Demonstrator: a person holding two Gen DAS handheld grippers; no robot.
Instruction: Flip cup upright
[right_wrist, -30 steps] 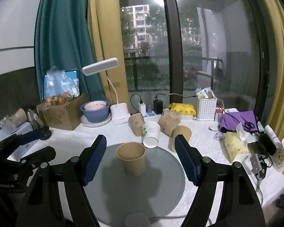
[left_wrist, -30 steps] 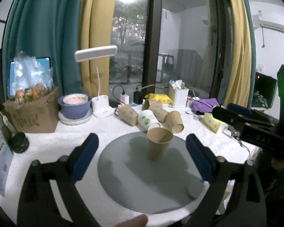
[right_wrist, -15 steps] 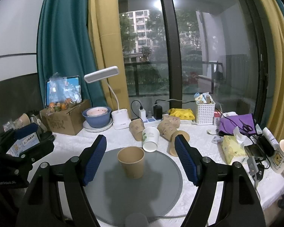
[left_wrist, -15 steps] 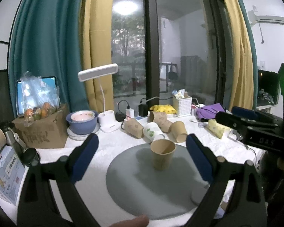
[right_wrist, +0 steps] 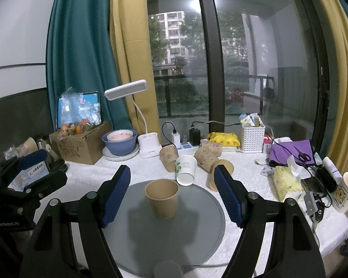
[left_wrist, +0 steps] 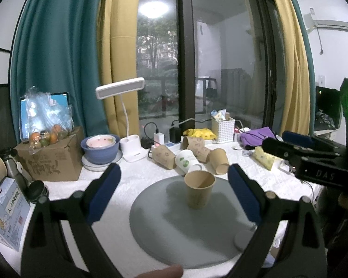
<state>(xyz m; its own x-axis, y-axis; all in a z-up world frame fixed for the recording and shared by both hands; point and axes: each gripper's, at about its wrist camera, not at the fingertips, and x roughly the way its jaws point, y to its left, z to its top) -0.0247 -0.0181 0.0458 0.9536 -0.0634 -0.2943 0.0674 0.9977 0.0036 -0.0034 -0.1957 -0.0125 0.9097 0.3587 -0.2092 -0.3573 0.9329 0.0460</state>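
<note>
The cup (right_wrist: 162, 198) is standing upright on the round mat (right_wrist: 197, 243) on the counter (right_wrist: 250, 173). Behind the mat, four cups (right_wrist: 198, 159) are lying on their sides. The lamp (right_wrist: 148, 147) is standing behind them, with the bowl (right_wrist: 119, 142) to its left.

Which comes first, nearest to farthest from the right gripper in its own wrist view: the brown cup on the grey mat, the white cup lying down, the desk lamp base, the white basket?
From the right gripper:
1. Brown cup, upright on the grey mat, between the fingers.
2. White cup, on its side just beyond the mat.
3. Desk lamp base, back left.
4. White basket, back right, too close to the lamp base to call.
</note>
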